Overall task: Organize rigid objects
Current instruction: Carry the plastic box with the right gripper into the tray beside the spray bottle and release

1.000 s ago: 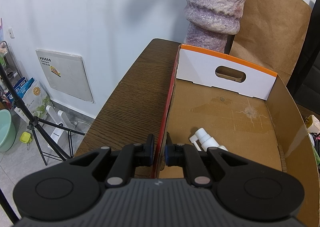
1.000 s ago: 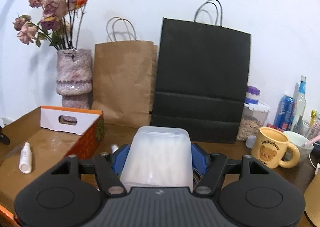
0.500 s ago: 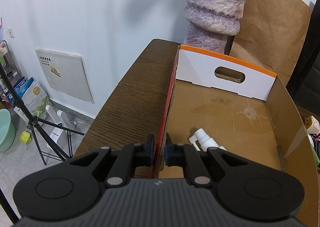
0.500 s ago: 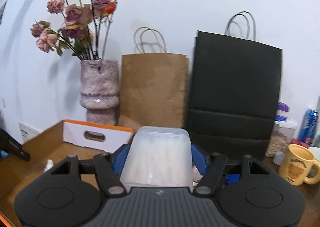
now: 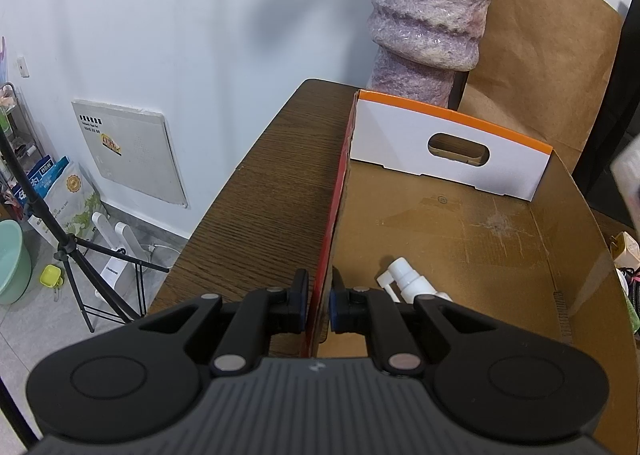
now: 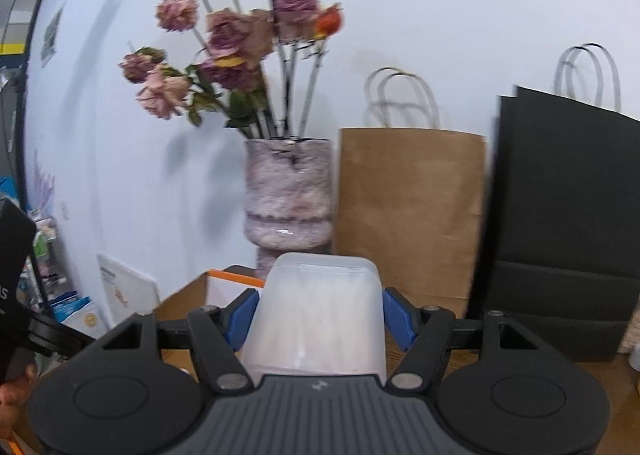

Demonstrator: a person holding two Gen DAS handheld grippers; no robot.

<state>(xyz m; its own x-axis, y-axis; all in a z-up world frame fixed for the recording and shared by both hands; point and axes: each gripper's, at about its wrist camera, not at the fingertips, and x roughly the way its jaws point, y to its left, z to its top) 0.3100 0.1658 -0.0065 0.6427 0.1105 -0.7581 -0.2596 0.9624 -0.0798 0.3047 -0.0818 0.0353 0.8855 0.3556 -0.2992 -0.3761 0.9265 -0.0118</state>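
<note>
Plastic container [image 6: 316, 315]: translucent white tub with pale contents, sitting clamped between the blue pads [image 6: 242, 317] of the right gripper [image 6: 316, 319]; its long axis is running straight ahead along the fingers, the rounded far end pointing toward the vase, the near end lying against the gripper body.
Right gripper: fingers are pressing on both sides of the container, holding it up above the near part of the box, whose orange-edged end is showing just past the left pad.
Left gripper [image 5: 319, 305]: fingers are nearly together, pinching the red side wall of the cardboard box [image 5: 520, 239], one finger outside over the table, the other inside.
White bottle [image 5: 412, 283]: lying on its side on the box floor just beside the inner finger, its nozzle end pointing away and slightly left toward the far end wall; its lower part is hidden behind the gripper.
Cardboard box: sitting on the wooden table [image 5: 272, 191], open at the top, its white end panel with an oval hand slot standing at the far end.
Vase [image 6: 289, 195]: standing upright behind the box, holding dried roses [image 6: 236, 39].
Brown paper bag [image 6: 408, 211]: standing just right of the vase against the wall.
Black paper bag [image 6: 560, 223]: standing right of the brown one.
</note>
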